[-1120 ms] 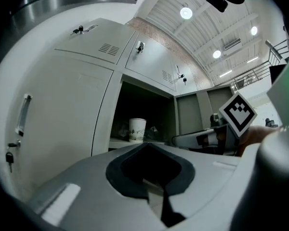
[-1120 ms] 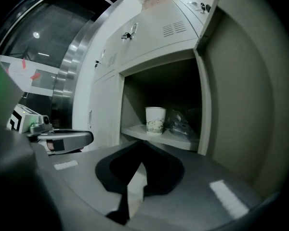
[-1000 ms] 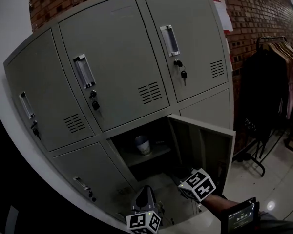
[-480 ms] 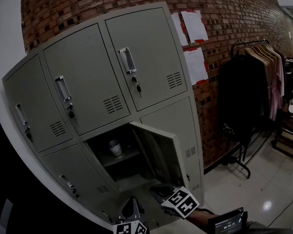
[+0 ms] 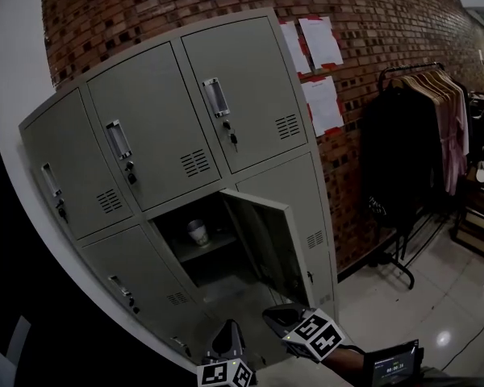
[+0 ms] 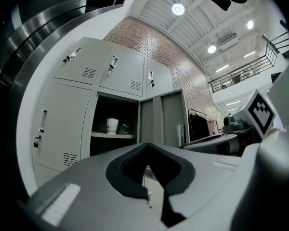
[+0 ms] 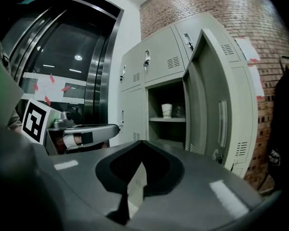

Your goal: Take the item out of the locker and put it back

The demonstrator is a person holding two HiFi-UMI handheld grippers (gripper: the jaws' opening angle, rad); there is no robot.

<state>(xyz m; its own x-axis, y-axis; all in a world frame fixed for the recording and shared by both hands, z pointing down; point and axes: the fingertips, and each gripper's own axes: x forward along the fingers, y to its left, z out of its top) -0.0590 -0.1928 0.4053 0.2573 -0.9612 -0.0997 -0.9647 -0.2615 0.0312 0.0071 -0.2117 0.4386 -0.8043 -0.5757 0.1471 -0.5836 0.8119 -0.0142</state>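
A white paper cup (image 5: 198, 232) stands on the shelf inside the open locker (image 5: 226, 216), whose door (image 5: 266, 244) swings out to the right. The cup (image 6: 112, 125) also shows in the left gripper view and in the right gripper view (image 7: 166, 110), with a dark object (image 7: 178, 111) beside it. My left gripper (image 5: 229, 330) and right gripper (image 5: 276, 313) hang low at the bottom of the head view, well short of the locker. Both are shut with nothing between the jaws (image 6: 146, 148) (image 7: 142, 146).
The other locker doors (image 5: 145, 135) are closed, some with keys hanging. Papers (image 5: 319, 47) are pinned on the brick wall. A clothes rack (image 5: 419, 135) with hanging garments stands at the right on a shiny floor. Metal elevator doors (image 7: 82, 81) are left of the lockers.
The view has pulled back from the locker and swung right, so the lockers look smaller and farther. Both grippers stay low and shut, empty.
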